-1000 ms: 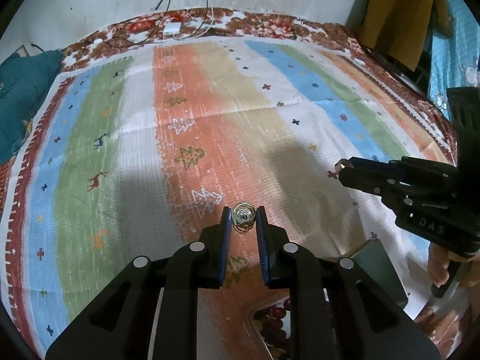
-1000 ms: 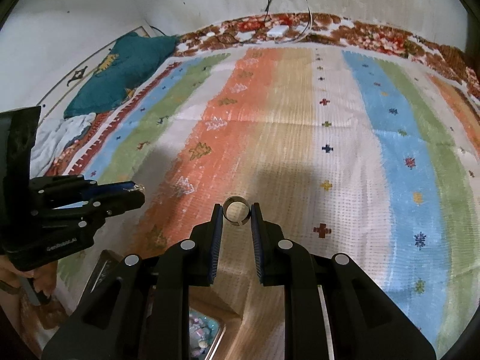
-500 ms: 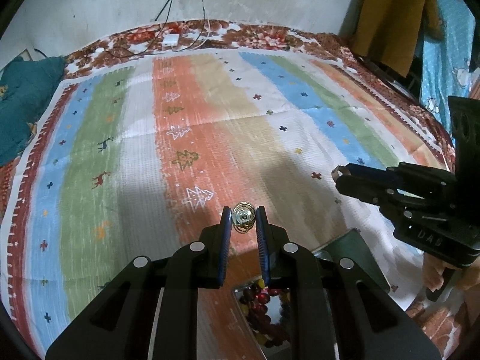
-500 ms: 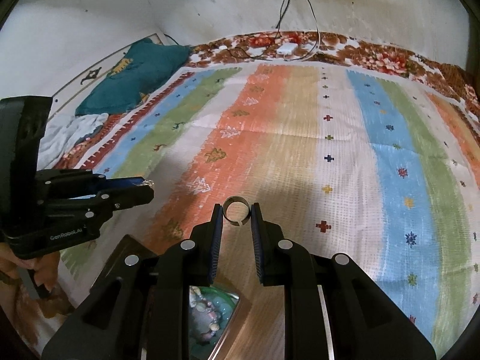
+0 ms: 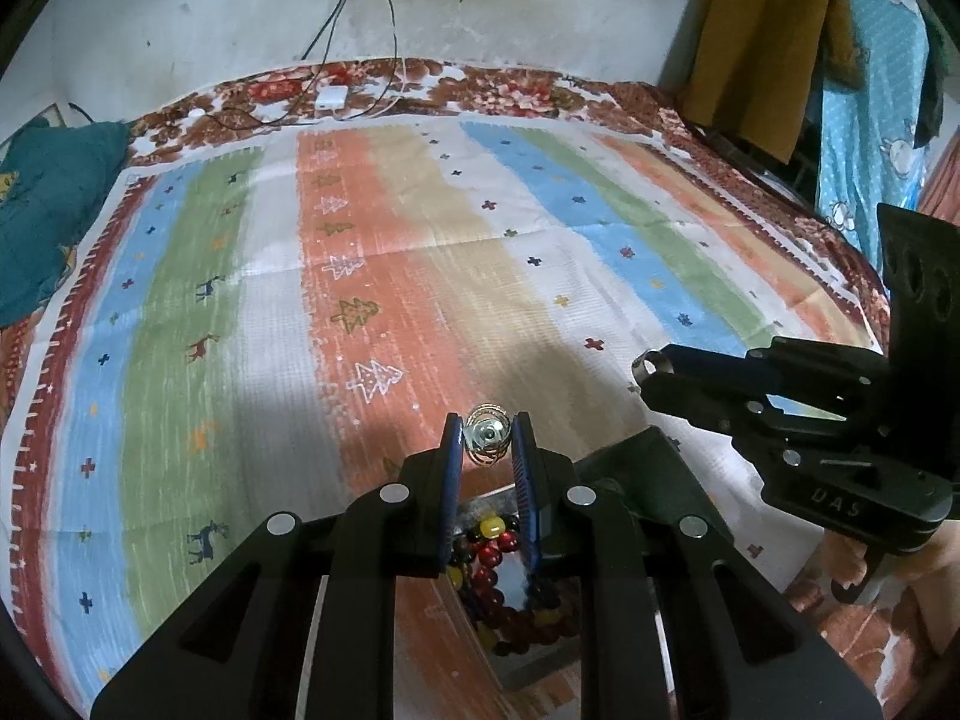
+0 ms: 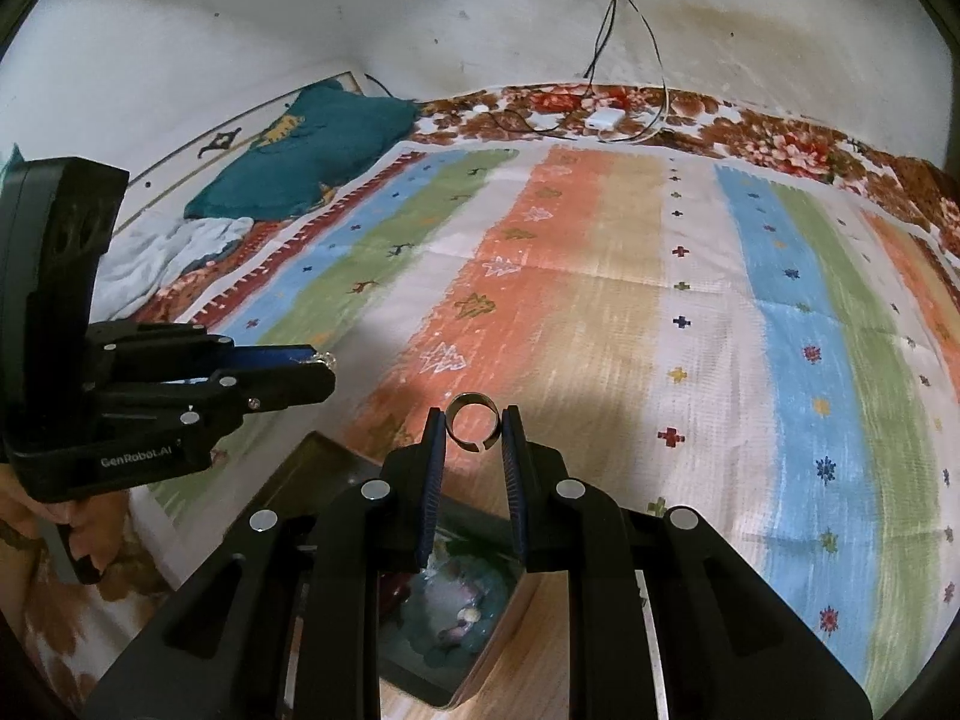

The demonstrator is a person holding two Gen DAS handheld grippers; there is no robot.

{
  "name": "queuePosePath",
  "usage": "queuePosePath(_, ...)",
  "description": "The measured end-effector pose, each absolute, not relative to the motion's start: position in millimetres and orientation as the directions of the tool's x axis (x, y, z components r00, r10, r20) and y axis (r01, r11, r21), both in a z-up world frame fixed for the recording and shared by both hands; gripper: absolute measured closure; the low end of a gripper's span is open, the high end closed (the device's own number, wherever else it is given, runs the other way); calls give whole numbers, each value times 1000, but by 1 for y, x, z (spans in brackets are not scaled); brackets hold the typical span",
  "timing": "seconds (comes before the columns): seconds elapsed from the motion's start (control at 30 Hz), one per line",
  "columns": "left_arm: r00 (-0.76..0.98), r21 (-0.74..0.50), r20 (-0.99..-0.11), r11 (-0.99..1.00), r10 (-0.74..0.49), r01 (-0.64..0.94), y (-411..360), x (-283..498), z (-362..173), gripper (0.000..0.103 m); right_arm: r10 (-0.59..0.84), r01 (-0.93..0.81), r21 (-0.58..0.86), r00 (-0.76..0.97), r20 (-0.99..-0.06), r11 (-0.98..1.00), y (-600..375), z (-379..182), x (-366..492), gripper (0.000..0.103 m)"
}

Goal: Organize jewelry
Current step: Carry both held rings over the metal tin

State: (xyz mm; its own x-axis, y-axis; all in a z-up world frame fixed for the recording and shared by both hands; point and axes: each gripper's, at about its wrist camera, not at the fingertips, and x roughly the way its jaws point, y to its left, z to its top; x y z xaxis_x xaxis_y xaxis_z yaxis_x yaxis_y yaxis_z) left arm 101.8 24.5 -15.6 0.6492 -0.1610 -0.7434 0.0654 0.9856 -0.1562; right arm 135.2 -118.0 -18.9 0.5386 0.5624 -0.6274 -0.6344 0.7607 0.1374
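Note:
My left gripper [image 5: 487, 437] is shut on a gold wire ornament with a silver centre [image 5: 487, 435], held above the striped bedspread. Below its fingers an open jewelry box [image 5: 636, 468] shows red, yellow and dark beads [image 5: 489, 543]. My right gripper [image 6: 474, 427] is shut on a silver open-band ring [image 6: 474, 427], over the same box [image 6: 336, 462], whose compartment holds pale and teal pieces [image 6: 450, 594]. The right gripper [image 5: 645, 367] shows at the right of the left wrist view with the ring at its tip. The left gripper [image 6: 321, 360] shows at the left of the right wrist view.
A striped bedspread [image 5: 420, 276] covers the bed. A teal pillow [image 6: 312, 156] and white cloth [image 6: 162, 252] lie at the far left. A white charger and cables [image 5: 333, 97] rest by the wall. Clothes [image 5: 768, 42] hang at the right. A hand [image 6: 24, 510] grips the left handle.
Both grippers have lifted and pulled back with their pieces still held. The open box and its beads have come into view beneath the fingers, and more of the wall shows.

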Motion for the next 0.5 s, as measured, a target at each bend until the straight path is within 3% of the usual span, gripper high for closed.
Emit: queuePosePath(0.5,656,-159,-735,984,-171,78,22,81,-17,87,593,-663,144,525,-610,735,-124,-18,110,83)
